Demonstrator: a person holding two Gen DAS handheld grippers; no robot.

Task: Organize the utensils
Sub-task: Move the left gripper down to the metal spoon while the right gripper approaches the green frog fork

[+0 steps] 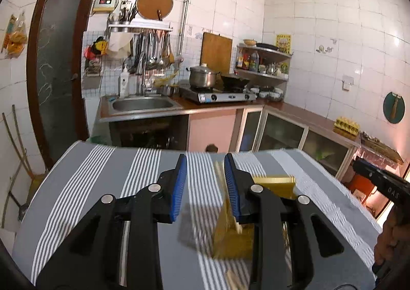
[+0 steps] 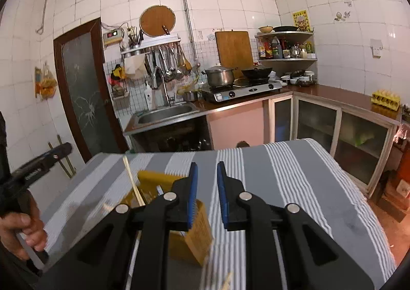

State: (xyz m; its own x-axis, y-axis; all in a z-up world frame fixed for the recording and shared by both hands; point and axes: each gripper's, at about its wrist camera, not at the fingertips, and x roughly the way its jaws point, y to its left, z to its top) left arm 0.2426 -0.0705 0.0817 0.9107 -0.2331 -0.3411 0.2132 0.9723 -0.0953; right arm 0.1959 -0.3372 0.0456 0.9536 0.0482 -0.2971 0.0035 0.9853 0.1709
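Note:
A yellow utensil holder (image 1: 230, 241) stands on the striped tablecloth (image 1: 102, 187), partly hidden behind my left gripper's right finger. Pale chopsticks (image 1: 219, 172) stick up out of it, blurred. My left gripper (image 1: 205, 161) is open and empty, above the cloth just left of the holder. In the right wrist view the same holder (image 2: 194, 238) sits below and left of my right gripper (image 2: 207, 169), which is open and empty. A chopstick (image 2: 132, 179) leans up from the holder. More pale sticks (image 2: 225, 281) lie blurred at the bottom edge.
The table's far edge (image 2: 230, 149) faces a kitchen counter with a sink (image 2: 166, 113), a gas stove (image 2: 243, 90) with a pot and a wok, and glass-door cabinets (image 2: 333, 123). The other hand-held gripper (image 1: 379, 182) shows at the right edge of the left wrist view.

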